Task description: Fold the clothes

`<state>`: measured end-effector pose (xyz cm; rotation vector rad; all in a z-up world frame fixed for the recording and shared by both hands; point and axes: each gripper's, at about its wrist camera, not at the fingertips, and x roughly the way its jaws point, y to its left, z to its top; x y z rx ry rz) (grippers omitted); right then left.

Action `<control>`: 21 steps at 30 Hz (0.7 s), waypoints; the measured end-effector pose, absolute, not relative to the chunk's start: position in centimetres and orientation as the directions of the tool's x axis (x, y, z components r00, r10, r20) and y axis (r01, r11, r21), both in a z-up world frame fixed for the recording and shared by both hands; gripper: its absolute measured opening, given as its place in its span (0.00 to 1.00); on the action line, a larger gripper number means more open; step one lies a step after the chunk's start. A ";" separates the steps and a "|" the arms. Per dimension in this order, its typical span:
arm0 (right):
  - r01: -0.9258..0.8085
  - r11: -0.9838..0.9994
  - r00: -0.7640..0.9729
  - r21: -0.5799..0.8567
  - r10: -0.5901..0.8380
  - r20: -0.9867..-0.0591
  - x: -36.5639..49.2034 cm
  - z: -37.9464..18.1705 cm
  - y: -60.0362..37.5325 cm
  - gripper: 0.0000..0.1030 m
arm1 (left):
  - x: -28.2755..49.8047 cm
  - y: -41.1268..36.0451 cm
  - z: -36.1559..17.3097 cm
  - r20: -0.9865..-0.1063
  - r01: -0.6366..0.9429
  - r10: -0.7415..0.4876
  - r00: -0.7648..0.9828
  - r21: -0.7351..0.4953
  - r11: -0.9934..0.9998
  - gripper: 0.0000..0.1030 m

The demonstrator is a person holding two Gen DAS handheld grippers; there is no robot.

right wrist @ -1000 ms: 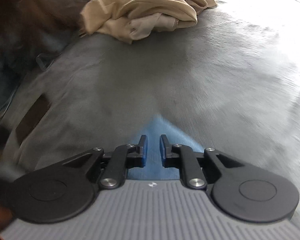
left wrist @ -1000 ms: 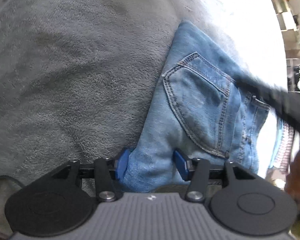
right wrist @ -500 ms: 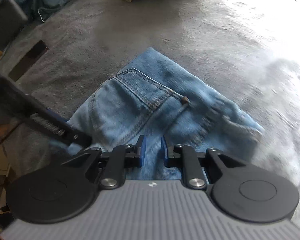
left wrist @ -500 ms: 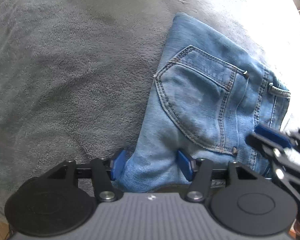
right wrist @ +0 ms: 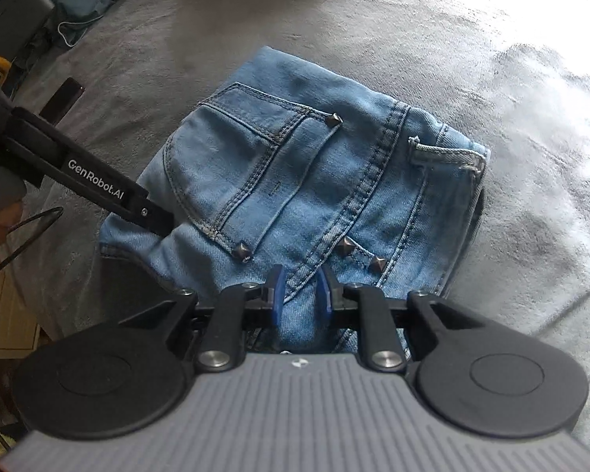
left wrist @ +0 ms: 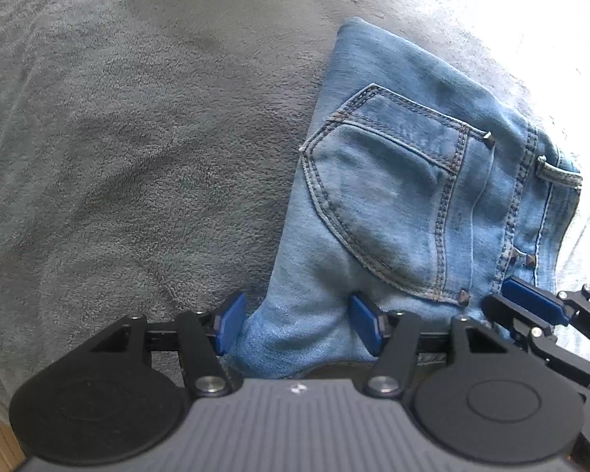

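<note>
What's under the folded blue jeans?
The jeans lie on a fuzzy grey blanket, which shows all around them. What is right beneath the denim is covered, so it cannot be seen.

Both black two-finger grippers point steeply down, side by side at the bed's near edge. The left gripper has its blue-padded fingers spread wide, straddling folded cloth. The right gripper has its fingers narrowly parted, pinching a fold of the same cloth.
</note>
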<state>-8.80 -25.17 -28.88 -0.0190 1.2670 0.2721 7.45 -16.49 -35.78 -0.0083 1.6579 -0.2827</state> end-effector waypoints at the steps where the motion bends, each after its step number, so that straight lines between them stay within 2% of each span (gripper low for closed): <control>1: -0.214 0.967 0.274 0.136 0.193 -0.942 -9.0 -28.8 -25.4 0.17 | 7.5 -16.6 -35.8 -0.979 0.163 -0.170 -0.110 -0.186 0.969 0.59; 10: -0.252 0.957 0.312 0.142 0.219 -0.924 -9.7 -25.9 -25.9 0.17 | 7.6 -18.4 -35.9 -0.986 0.173 -0.136 -0.097 -0.151 0.973 0.59; 16: -0.242 0.964 0.253 0.112 0.174 -0.952 -10.5 -29.1 -27.0 0.17 | 7.4 -19.5 -36.3 -0.987 0.177 -0.131 -0.093 -0.146 0.973 0.60; 19: -0.239 0.964 0.263 0.115 0.178 -0.948 -10.4 -29.7 -27.3 0.17 | 7.4 -19.1 -35.7 -0.983 0.183 -0.175 -0.063 -0.184 0.966 0.57; 21: -0.205 0.964 0.268 0.167 0.219 -0.938 -10.2 -29.0 -28.2 0.17 | 7.4 -18.6 -34.9 -0.978 0.188 -0.206 -0.024 -0.207 0.960 0.56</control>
